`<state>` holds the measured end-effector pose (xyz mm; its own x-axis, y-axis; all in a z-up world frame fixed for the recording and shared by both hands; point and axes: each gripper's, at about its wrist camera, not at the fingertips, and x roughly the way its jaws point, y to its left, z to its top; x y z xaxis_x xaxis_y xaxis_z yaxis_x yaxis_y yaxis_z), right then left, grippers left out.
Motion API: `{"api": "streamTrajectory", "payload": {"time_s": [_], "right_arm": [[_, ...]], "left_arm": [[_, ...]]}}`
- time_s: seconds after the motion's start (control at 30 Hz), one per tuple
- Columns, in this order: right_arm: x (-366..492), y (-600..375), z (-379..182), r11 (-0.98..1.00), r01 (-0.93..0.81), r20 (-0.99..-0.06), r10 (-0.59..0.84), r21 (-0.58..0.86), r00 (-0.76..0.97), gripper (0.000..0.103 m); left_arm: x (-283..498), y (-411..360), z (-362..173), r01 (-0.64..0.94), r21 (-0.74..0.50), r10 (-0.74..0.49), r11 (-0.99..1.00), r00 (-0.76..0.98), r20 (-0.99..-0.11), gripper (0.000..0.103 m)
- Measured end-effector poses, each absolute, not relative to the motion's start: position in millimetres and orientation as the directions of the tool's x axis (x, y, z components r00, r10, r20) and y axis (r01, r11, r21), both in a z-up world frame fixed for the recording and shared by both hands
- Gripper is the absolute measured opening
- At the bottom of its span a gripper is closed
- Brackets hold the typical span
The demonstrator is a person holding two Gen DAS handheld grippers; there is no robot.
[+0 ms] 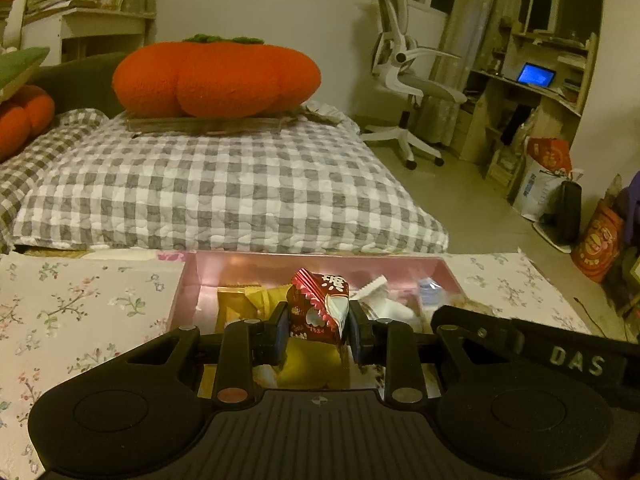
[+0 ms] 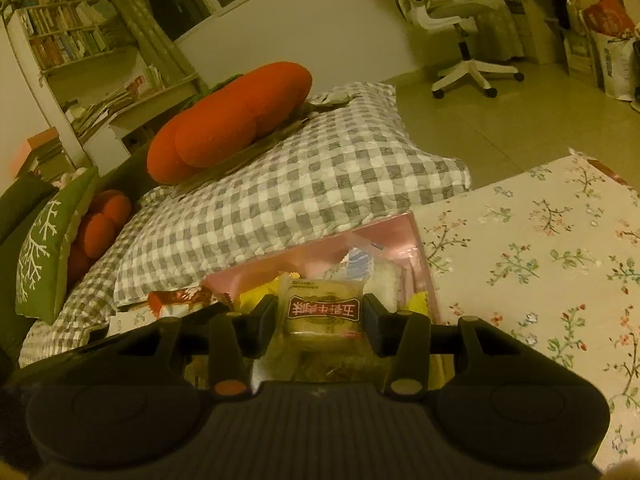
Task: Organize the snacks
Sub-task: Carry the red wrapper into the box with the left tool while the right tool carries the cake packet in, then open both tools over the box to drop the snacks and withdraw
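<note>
Holding a crumpled red snack packet (image 1: 318, 306) between its pads, the left claw (image 1: 319, 326) hangs over the pink box (image 1: 192, 280), its jaws drawn narrow on the wrapper. Reading the left wrist view from left to right: a floral-clothed counter (image 1: 80, 308) lies bare at the left; the pink box sits at the counter's far edge, with yellow packets (image 1: 240, 304) in its left part and white wrappers (image 1: 384, 300) and a small blue-and-white packet (image 1: 430, 290) to the right of the claw; the black body of the right claw reaches in from the lower right, touching none of these as far as can be told. Behind the counter runs a bed with a grey checked quilt (image 1: 224, 192), bearing a large orange pumpkin cushion (image 1: 216, 78); a white office chair (image 1: 404, 80) and a cluttered shelf unit (image 1: 536, 80) stand further right. In the right wrist view, the right claw (image 2: 320, 314) frames a pale square snack packet with a dark red label (image 2: 324, 310); the left pad meets the packet's edge, while whether the right pad still presses on it cannot be told. This packet sits above the heap of snacks in the pink box (image 2: 416, 240), with the red packet (image 2: 180, 302) showing at the left beyond the box wall and open floral counter (image 2: 540, 264) at the right.
</note>
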<state>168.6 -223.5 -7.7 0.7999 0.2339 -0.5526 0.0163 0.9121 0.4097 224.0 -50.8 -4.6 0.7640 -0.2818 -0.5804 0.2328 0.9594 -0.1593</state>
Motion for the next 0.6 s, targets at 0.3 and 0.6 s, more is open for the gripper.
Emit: {"api": "streamTrajectory", "payload": {"time_s": [0.3, 0.6], "right_arm": [[166, -233, -1, 0.899, 0.041, -0.531, 0.221, 0.437, 0.818, 0.072], [146, -237, 11, 0.912, 0.050, -0.544, 0.198, 0.406, 0.815, 0.084]], "left_arm": [[220, -44, -9, 0.234, -0.167, -0.288, 0.958, 0.753, -0.592, 0.057], [183, -34, -4, 0.238, -0.124, -0.262, 0.963, 0.733, -0.628, 0.072]]}}
